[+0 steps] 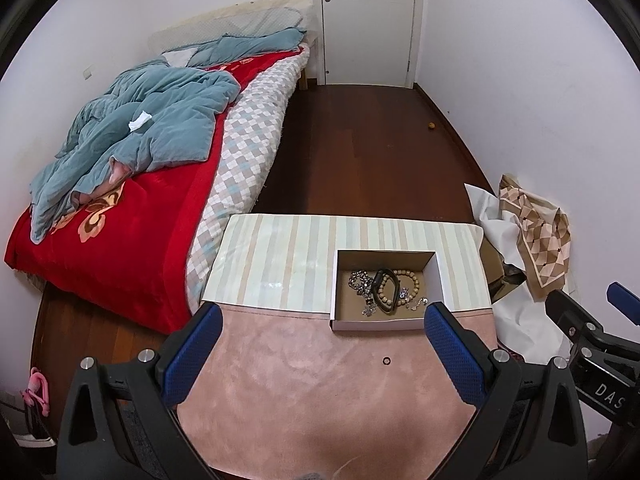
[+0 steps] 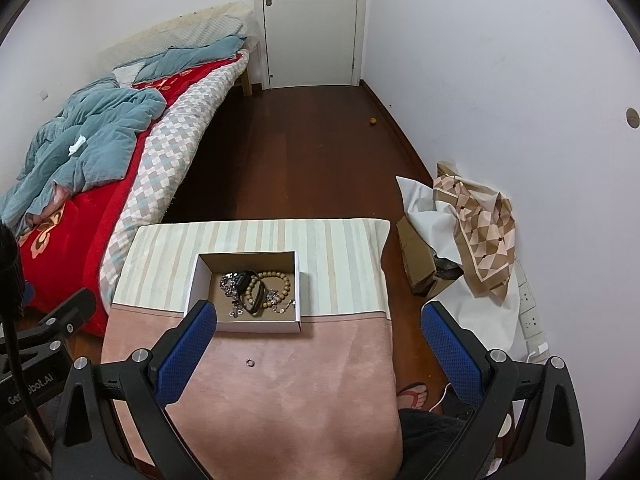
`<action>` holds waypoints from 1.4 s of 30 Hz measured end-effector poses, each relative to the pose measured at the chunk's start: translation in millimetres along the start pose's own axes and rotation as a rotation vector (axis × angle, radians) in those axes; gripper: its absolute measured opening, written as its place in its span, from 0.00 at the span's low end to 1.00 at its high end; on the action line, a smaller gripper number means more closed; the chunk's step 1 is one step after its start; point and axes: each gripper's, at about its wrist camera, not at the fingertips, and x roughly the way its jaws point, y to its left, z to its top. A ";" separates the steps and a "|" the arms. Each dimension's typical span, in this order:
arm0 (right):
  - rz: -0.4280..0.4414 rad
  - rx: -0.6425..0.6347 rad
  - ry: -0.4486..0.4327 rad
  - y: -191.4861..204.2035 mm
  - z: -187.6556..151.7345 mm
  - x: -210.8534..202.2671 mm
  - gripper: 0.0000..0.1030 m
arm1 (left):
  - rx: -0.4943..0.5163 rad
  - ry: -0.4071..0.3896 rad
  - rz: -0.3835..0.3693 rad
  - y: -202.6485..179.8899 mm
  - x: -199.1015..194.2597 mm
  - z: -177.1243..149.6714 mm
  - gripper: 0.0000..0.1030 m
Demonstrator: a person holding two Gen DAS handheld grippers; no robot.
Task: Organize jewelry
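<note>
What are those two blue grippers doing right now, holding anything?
Left gripper: open, holding nothing, above the pink cloth.
Right gripper: open, holding nothing; the small ring lies loose on the cloth.

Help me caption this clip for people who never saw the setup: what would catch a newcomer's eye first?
Probably the open white box of tangled jewelry, wooden beads among it, standing mid-table where striped cloth meets pink. Next, the small ring lying alone on the pink cloth in front of the box. Behind, the red bedspread under a rumpled blue quilt dominates the left.
</note>
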 end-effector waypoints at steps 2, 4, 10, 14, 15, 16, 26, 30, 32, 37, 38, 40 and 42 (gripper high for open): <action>-0.001 0.000 -0.003 0.9 -0.1 -1.5 1.00 | 0.005 -0.001 0.001 -0.6 -0.4 -0.2 1.00; 0.004 0.001 -0.001 1.4 0.0 -1.4 1.00 | 0.005 0.002 -0.005 -1.1 -0.7 -0.5 1.00; 0.008 0.000 0.000 1.3 -0.4 -2.4 1.00 | 0.010 -0.004 -0.001 -0.5 -3.2 -1.9 1.00; 0.011 -0.003 -0.001 3.0 -1.6 -3.0 1.00 | 0.011 -0.006 0.005 0.7 -4.5 -1.9 1.00; 0.011 -0.003 -0.002 3.0 -1.6 -2.9 1.00 | 0.009 -0.007 0.005 0.9 -5.0 -1.9 1.00; 0.012 -0.005 -0.002 3.5 -1.7 -3.0 1.00 | 0.010 -0.007 0.004 0.8 -4.9 -1.6 1.00; 0.007 -0.013 0.004 3.2 -3.0 -3.1 1.00 | 0.008 -0.008 0.014 3.6 -5.2 -1.8 1.00; 0.003 -0.016 0.006 3.0 -2.9 -3.1 1.00 | 0.012 -0.007 0.015 3.7 -4.4 -3.5 1.00; 0.000 -0.019 0.007 3.4 -2.9 -2.8 1.00 | 0.014 -0.011 0.017 3.4 -4.6 -4.1 1.00; -0.004 -0.025 0.010 5.9 -2.6 -3.0 1.00 | 0.013 -0.018 0.017 4.2 -5.1 -5.4 1.00; -0.003 -0.025 0.009 5.5 -2.7 -3.2 1.00 | 0.010 -0.019 0.017 5.0 -5.3 -5.6 1.00; -0.005 -0.026 0.009 5.8 -2.7 -2.9 1.00 | 0.014 -0.020 0.016 5.6 -5.9 -6.6 1.00; -0.007 -0.026 0.011 4.5 -2.8 -2.4 1.00 | 0.014 -0.021 0.018 5.4 -6.2 -6.6 1.00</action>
